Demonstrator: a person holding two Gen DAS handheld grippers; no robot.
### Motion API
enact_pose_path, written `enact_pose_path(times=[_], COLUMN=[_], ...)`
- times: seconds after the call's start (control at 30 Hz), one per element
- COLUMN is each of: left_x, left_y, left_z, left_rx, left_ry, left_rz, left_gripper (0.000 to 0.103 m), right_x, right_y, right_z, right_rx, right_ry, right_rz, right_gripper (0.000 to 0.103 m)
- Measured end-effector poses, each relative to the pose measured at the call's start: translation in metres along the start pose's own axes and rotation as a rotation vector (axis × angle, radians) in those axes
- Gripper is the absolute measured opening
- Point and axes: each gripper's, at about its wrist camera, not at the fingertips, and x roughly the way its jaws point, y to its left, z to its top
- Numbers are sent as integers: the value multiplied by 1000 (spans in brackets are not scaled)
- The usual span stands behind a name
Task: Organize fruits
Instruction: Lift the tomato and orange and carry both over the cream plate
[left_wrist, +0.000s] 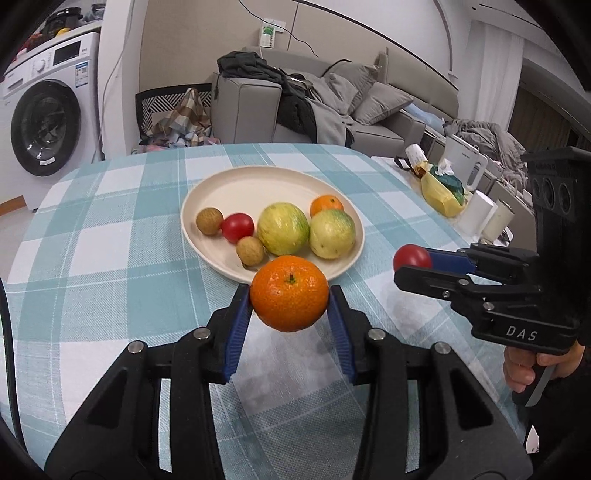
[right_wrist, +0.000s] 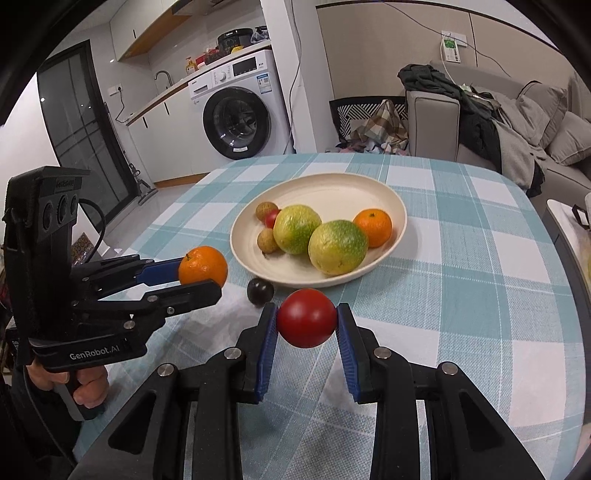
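The left claw (left_wrist: 290, 308) is closed on an orange (left_wrist: 289, 293), its blue pads (left_wrist: 238, 328) pressed to both sides, and holds it above the checked table (left_wrist: 110, 240) just before the near rim of the plate (left_wrist: 236, 184). The right claw (right_wrist: 306, 323) is closed the same way on a red tomato (right_wrist: 306, 317), held above the table near the plate's near edge. On the plate lie two green-yellow fruits (right_wrist: 295, 229), a second orange (right_wrist: 373, 227), a small tomato (right_wrist: 272, 218) and two brown longans (left_wrist: 209, 220). A dark grape (right_wrist: 260, 291) sits on the table just beside the plate, between the two claws.
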Motion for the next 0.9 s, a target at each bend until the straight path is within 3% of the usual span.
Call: enact_pose_path(times=[0.53, 0.9], left_x=[8, 29], left_y=[12, 24], left_z=[31, 47], left_rx=[-21, -41], left_ry=[-40, -37], left_rz=[44, 49], left_gripper=[39, 39], right_x=[3, 20], right_y=[-3, -13], right_z=[41, 57], right_rx=[16, 48], right_ry=[-65, -57], right_rz=[-6, -2], right_gripper=[32, 32])
